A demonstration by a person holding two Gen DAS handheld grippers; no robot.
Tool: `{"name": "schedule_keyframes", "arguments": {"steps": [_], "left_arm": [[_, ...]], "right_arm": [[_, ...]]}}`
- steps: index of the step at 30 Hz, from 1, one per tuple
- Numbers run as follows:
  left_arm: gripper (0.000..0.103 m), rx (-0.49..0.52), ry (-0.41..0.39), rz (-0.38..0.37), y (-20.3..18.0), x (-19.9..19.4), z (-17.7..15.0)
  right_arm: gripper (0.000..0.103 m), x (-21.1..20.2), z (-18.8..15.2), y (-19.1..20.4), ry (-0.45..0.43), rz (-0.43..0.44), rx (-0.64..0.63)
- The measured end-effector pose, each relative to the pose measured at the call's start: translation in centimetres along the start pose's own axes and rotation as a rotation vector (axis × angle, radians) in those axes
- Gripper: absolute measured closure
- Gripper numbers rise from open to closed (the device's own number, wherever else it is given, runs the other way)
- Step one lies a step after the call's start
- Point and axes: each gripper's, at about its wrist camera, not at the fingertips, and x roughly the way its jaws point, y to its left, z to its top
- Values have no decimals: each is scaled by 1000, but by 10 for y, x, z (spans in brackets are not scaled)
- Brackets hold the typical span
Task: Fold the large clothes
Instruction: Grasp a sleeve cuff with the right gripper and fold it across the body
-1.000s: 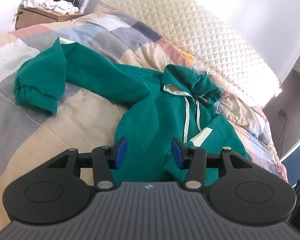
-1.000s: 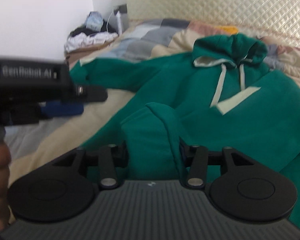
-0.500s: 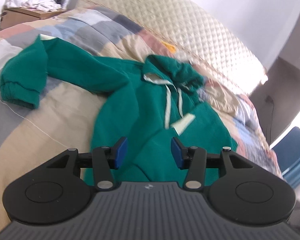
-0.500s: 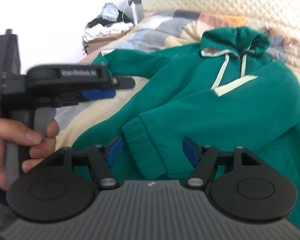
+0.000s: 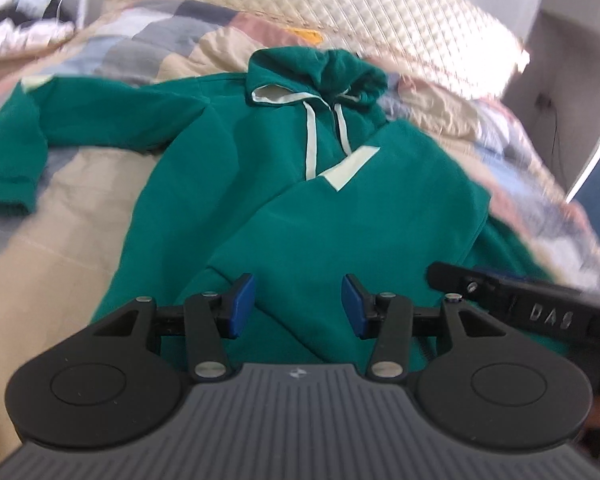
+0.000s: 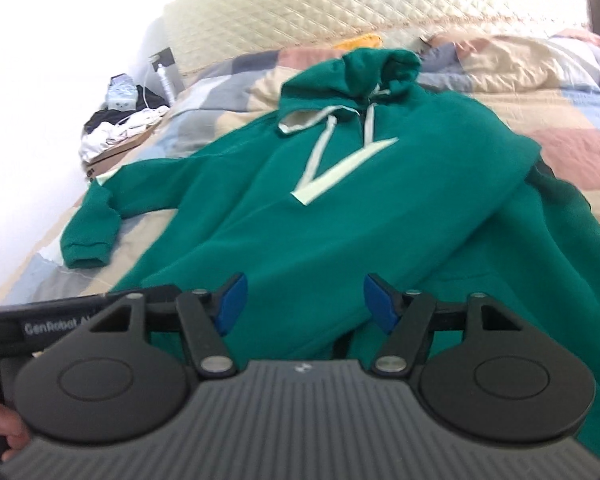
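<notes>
Hoodie [image 6: 340, 216]: green, spread on the quilt [image 5: 72, 216].
My left gripper [image 5: 298, 306]: above its hem, jaws apart, empty.
My right gripper [image 6: 304, 302]: likewise, jaws just narrowed, nothing gripped.

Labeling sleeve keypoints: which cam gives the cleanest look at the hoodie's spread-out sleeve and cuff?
Right wrist. The spread-out sleeve lies whole and fairly sharp on the quilt, ending in the cuff. In the left wrist view the same sleeve runs to the frame's left edge, motion-blurred, and the cuff is partly cut off.
</notes>
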Motion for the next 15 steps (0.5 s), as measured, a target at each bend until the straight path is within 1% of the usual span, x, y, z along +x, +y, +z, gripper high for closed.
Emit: {"name": "schedule_keyframes", "arguments": {"steps": [2, 5, 7, 9, 11, 14, 15], "left_arm": [[49, 7, 6, 11, 0, 6, 0], [49, 27, 38, 30, -3, 18, -3], [49, 57, 61, 57, -7, 24, -10], [49, 82, 75, 81, -10, 30, -16], [49, 97, 78, 97, -11, 35, -19], [49, 94, 78, 110, -13, 39, -21], [49, 94, 75, 114, -13, 39, -22]], "right_arm": [[41, 5, -1, -6, 10, -8, 10], [51, 14, -2, -8, 17, -10, -32], [53, 19, -3, -8, 14, -20, -57], [58, 25, -4, -11, 26, -15, -51], [59, 31, -7, -12, 46, -22, -54], [59, 43, -15, -13, 113, -37, -56], [59, 45, -18, -12, 122, -39, -60]]}}
